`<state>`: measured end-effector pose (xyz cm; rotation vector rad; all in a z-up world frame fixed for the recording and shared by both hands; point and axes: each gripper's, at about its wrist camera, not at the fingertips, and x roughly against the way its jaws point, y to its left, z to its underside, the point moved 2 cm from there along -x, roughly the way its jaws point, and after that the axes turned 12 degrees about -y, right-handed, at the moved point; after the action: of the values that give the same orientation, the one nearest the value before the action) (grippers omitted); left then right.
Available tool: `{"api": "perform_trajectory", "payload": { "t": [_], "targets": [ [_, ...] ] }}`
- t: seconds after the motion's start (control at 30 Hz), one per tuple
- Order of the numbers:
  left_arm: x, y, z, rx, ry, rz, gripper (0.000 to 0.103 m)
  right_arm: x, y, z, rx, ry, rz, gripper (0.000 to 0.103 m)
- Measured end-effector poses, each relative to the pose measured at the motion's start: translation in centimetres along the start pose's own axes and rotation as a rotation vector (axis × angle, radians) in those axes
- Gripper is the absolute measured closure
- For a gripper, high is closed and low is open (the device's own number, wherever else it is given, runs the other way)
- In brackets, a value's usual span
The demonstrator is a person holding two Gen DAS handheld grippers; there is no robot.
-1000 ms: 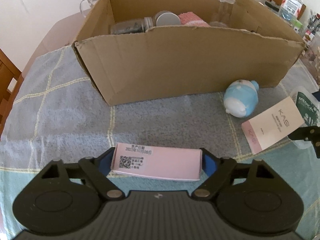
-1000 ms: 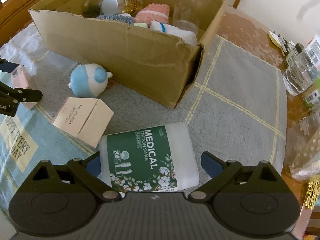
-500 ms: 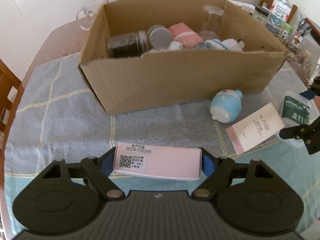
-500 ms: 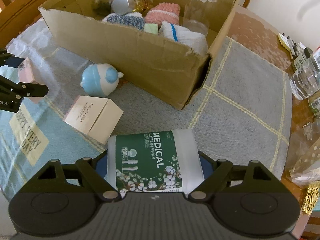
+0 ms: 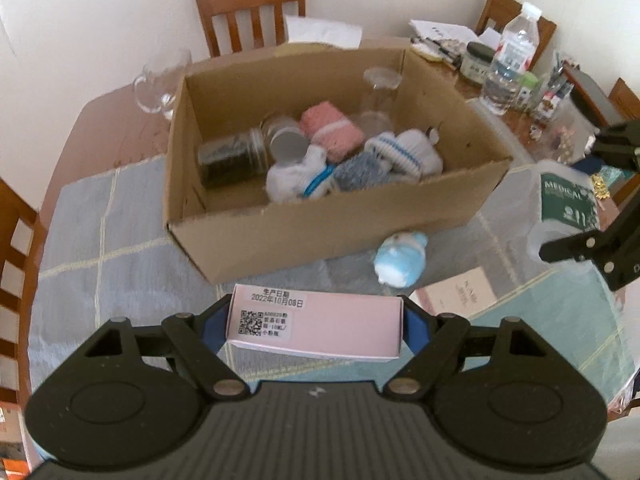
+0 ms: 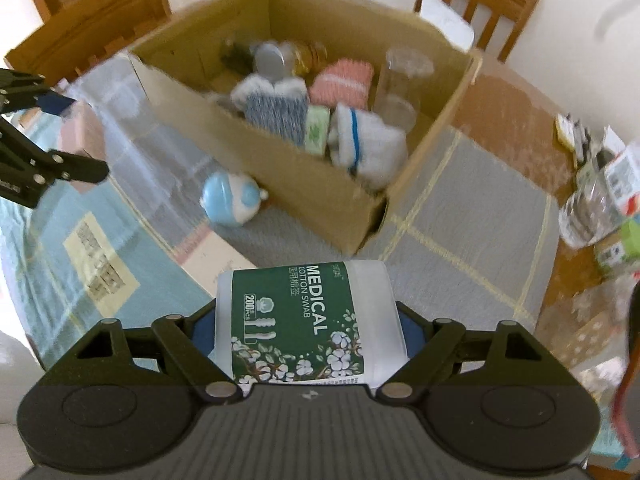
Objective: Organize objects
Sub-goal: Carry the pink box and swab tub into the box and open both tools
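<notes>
A pink carton [image 5: 316,326] at lower centre of the left wrist view carries a white sticker with a QR code and the date "2022年10月08日". In the right wrist view, a plastic pack [image 6: 308,322] at lower centre has a green label reading "MEDICAL COTTON SWAB" and "200 PCS". Other print is too blurred to read.

Left wrist view high over the near table edge, angled down at the cardboard box [image 5: 320,232], right wrist view steeper from the box's right corner, closer in, both sharing box, blue toy [image 6: 234,198], checked tablecloth [image 5: 120,248]
</notes>
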<state>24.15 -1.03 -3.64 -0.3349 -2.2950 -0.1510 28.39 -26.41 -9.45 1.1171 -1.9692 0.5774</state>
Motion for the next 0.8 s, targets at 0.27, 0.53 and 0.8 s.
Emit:
{"api": "perform_trajectory", "payload": {
  "t": [0.27, 0.53, 0.8],
  "targets": [
    [0.4, 0.6, -3.3, -0.009, -0.049, -0.003, 0.02, 2.9, -0.5, -4.8, 0.039, -0.121, 0.011, 0.015],
    [-0.5, 1.8, -6.8, -0.034, -0.088, -0.046, 0.02, 1.5, -2.2, -9.8, 0.046, -0.194, 0.018, 0.015],
    [-2.5, 2.4, -9.0, -0.061, -0.096, -0.07, 0.02, -0.8, -3.3, -13.0, 0.028, -0.231, 0.008, 0.014]
  ]
}}
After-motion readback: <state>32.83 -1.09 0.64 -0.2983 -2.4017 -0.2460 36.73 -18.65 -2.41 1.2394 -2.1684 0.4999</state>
